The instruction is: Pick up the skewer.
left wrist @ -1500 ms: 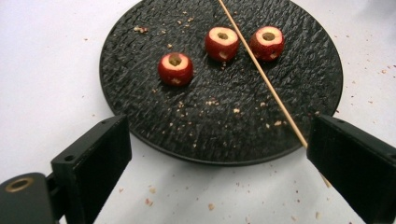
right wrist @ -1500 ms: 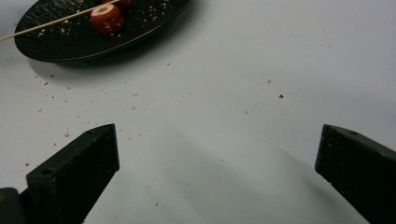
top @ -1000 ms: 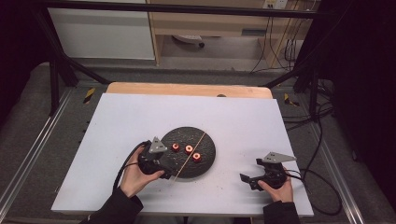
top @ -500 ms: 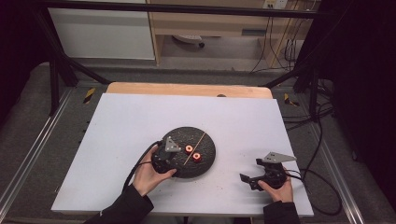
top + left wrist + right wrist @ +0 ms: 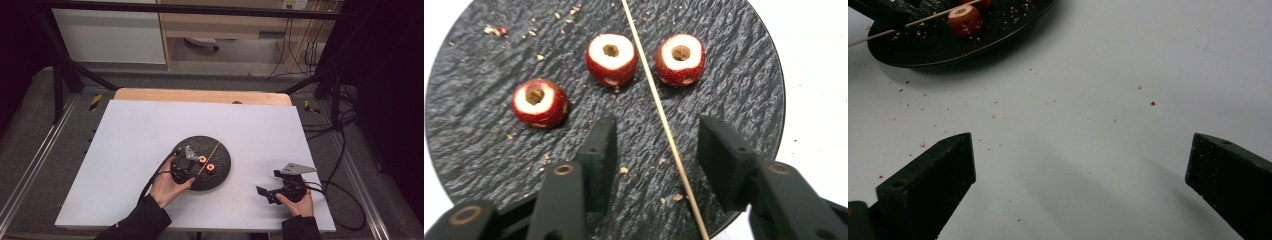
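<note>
A round dark slate plate (image 5: 222, 150) (image 5: 484, 65) lies mid-table. Three cored red fruit pieces sit on it: one at the left (image 5: 540, 102), one in the middle (image 5: 611, 58), one at the right (image 5: 680, 59). A thin wooden skewer (image 5: 659, 117) (image 5: 211, 154) lies across the plate between the middle and right pieces. My left gripper (image 5: 184, 165) (image 5: 656, 160) hovers over the plate's near edge, open, its jaws straddling the skewer without touching it. My right gripper (image 5: 267, 192) (image 5: 1080, 185) rests open over bare table to the right of the plate (image 5: 998, 35).
Crumbs are scattered on the white tabletop (image 5: 125, 145) near the plate. Cables trail off the table's right side (image 5: 345, 190). A wooden strip (image 5: 200, 96) runs along the table's far edge, with shelving beyond.
My left gripper has moved right and forward from beside the plate to over its near edge. The right gripper has stayed put.
</note>
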`<state>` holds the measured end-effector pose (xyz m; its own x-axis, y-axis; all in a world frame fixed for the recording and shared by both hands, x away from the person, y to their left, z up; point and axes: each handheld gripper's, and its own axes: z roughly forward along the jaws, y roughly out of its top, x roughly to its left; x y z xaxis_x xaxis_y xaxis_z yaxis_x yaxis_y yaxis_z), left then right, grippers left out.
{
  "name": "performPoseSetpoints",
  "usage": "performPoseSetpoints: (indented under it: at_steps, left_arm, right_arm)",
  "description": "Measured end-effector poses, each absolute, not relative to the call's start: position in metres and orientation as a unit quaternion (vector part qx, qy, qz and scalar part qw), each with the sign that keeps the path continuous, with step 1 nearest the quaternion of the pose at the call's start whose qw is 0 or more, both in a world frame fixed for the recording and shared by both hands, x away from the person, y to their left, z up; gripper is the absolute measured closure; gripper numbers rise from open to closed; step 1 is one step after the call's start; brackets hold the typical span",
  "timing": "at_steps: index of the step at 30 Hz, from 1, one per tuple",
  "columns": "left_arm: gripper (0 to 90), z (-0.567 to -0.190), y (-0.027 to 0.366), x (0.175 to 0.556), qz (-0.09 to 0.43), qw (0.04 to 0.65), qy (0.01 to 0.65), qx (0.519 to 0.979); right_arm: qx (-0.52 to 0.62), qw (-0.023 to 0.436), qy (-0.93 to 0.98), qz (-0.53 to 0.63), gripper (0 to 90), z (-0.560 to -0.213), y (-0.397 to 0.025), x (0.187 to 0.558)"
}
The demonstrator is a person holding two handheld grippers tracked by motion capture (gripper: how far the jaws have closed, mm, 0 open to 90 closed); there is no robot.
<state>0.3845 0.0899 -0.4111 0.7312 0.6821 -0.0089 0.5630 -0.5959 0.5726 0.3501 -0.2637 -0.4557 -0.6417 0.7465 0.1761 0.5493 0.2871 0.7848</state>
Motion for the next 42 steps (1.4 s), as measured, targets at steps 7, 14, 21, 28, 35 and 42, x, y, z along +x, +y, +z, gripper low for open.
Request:
performPoseSetpoints:
  at_steps: [7,14,21,28,35,42]
  left_arm:
    - [64.4,-0.413,0.085,0.385,0.103,0.271,0.358,0.888]
    - [70.5,-0.414,0.079,0.386,0.1,0.252,0.365,0.89]
    - [76.7,-0.413,0.073,0.386,0.097,0.234,0.367,0.895]
    - [80.8,-0.415,0.069,0.387,0.101,0.217,0.371,0.897]
    - [82.6,-0.415,0.067,0.387,0.102,0.214,0.378,0.895]
    - [86.8,-0.415,0.067,0.388,0.103,0.211,0.384,0.893]
  right_arm:
    - [0.409,0.113,0.794,0.436,0.5,-0.455,-0.264,0.35]
    - [0.41,0.112,0.793,0.436,0.5,-0.455,-0.264,0.35]
    - [0.407,0.112,0.794,0.437,0.5,-0.456,-0.264,0.35]
    - [0.409,0.109,0.794,0.436,0.5,-0.456,-0.264,0.35]
    - [0.409,0.109,0.794,0.436,0.5,-0.456,-0.264,0.35]
    - [0.409,0.108,0.795,0.435,0.5,-0.456,-0.263,0.35]
